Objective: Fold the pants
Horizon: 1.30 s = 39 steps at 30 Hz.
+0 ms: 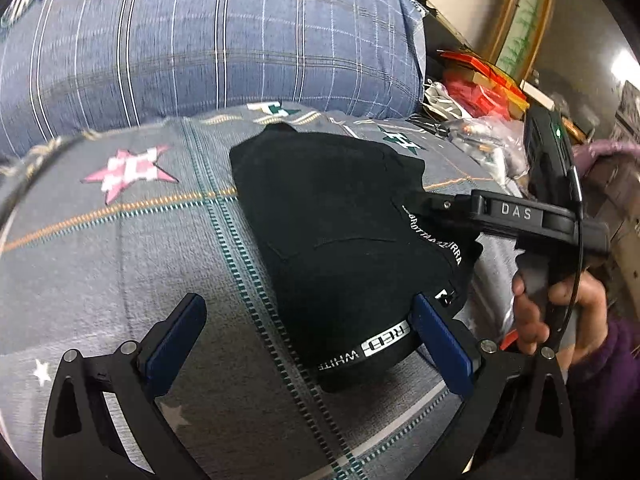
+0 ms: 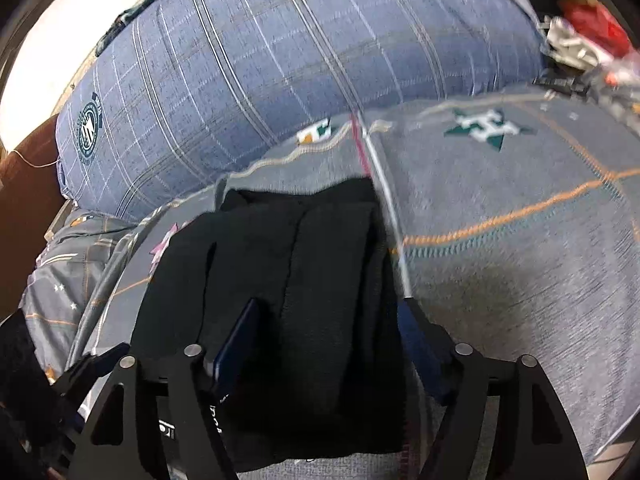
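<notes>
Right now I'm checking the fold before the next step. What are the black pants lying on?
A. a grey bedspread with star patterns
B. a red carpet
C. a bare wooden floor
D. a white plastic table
A: the black pants lie in a folded bundle on the grey bedspread, which shows pink and green stars.

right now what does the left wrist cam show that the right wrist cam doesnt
Left wrist only: the white lettered waistband, the right gripper reaching onto the pants from the side, the hand holding it, and a pink star on the bedsheet. Right wrist only: the round crest on the plaid pillow. Both: the folded black pants on the grey bedsheet, and the plaid pillow.
</notes>
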{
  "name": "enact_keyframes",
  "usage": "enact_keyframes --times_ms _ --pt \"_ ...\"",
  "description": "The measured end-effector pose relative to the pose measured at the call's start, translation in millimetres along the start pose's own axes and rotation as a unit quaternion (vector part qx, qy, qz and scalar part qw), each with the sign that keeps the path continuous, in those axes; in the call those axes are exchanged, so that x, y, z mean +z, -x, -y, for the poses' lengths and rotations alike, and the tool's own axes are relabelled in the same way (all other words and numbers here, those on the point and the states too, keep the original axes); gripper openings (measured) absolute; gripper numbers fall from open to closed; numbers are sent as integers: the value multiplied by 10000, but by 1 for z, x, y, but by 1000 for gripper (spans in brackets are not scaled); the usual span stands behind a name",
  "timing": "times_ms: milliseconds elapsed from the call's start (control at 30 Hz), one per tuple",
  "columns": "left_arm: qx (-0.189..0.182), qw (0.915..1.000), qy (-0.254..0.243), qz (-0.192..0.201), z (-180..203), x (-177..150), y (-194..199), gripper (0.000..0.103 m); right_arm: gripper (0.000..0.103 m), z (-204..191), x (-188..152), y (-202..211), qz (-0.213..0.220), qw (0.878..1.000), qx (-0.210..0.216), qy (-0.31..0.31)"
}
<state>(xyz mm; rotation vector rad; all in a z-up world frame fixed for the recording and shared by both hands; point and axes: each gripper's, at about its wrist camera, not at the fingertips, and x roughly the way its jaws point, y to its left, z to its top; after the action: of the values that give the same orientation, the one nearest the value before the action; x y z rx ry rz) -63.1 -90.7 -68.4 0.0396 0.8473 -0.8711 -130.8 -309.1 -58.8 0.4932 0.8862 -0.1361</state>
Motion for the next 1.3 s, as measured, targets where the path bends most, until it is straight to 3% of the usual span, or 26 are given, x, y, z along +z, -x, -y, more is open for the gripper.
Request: enact_keyframes --times_ms 233,433,567,700,900,967,1067,1133,1200,1267,1300 --pt "-616 9967 446 -282 -6 -1 -6 103 77 -2 -3 -2 -89 9997 244 -1" --pt "-1089 9931 372 -227 5 -2 0 103 78 -17 -7 -2 -109 9988 294 371" --pt "-1030 9944 169 -188 8 0 4 103 78 -18 -7 0 -101 9981 418 439" --pt "-928 9948 427 -6 -5 6 10 103 78 -9 -2 3 6 9990 320 300" --pt "-1234 9870 984 -313 -26 15 -13 103 78 0 0 -6 -135 9990 431 5" --pt "-1471 9823 1142 -220 -30 14 -14 103 80 -2 0 -10 -157 9989 444 8" --pt "-1902 9746 1145 -306 -24 13 -15 103 86 -4 -1 -18 -155 9989 431 -27" --pt "-1867 9773 976 -229 -17 12 -12 103 86 -7 -2 -19 -84 9991 409 -10" --pt "-1834 9786 908 -212 -14 12 -11 102 81 -10 -3 -18 -32 9992 388 59" --pt "-1882 9772 979 -124 -16 12 -9 99 61 -18 -4 -15 82 9990 311 322" --pt "-1907 9765 1005 -86 -16 12 -7 96 58 -23 -4 -13 149 9985 211 488"
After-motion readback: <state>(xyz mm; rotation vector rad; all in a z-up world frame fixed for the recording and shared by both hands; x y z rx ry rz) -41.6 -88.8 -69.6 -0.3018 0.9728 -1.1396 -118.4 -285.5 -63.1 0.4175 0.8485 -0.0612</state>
